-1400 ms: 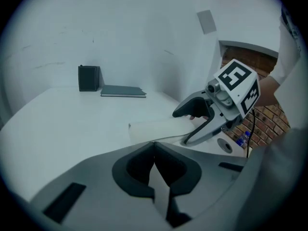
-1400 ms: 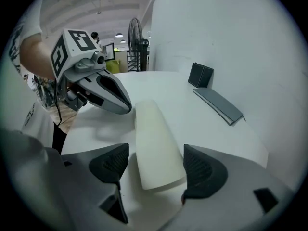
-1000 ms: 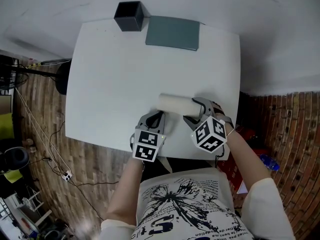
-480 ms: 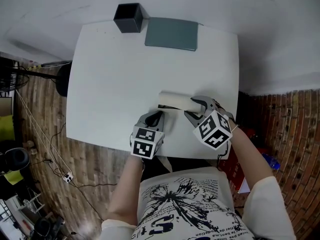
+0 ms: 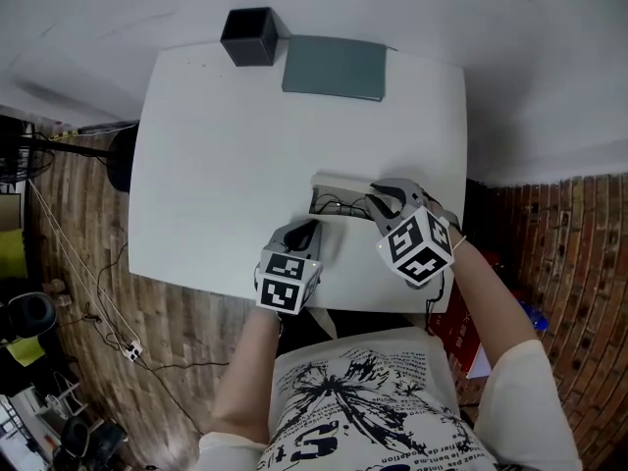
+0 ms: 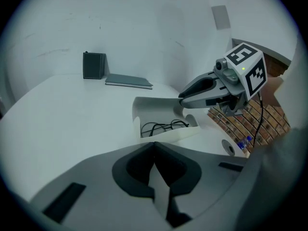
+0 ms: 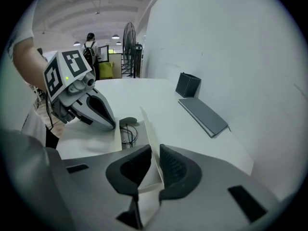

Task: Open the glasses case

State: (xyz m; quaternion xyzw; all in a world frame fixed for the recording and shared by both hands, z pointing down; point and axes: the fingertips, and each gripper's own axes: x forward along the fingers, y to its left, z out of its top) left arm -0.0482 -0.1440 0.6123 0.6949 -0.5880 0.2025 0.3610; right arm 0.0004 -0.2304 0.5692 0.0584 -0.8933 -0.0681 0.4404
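I'm clamping the glasses case (image 6: 166, 134) edge in the left gripper (image 5: 307, 231) while the right gripper (image 7: 155, 153) jaws are closing on its half-raised lid (image 7: 149, 134).

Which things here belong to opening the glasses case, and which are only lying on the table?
In the job: glasses case; left gripper, shut on its front edge; right gripper, jaws closing with the lid between them.
Just lying about: black box; grey notebook.
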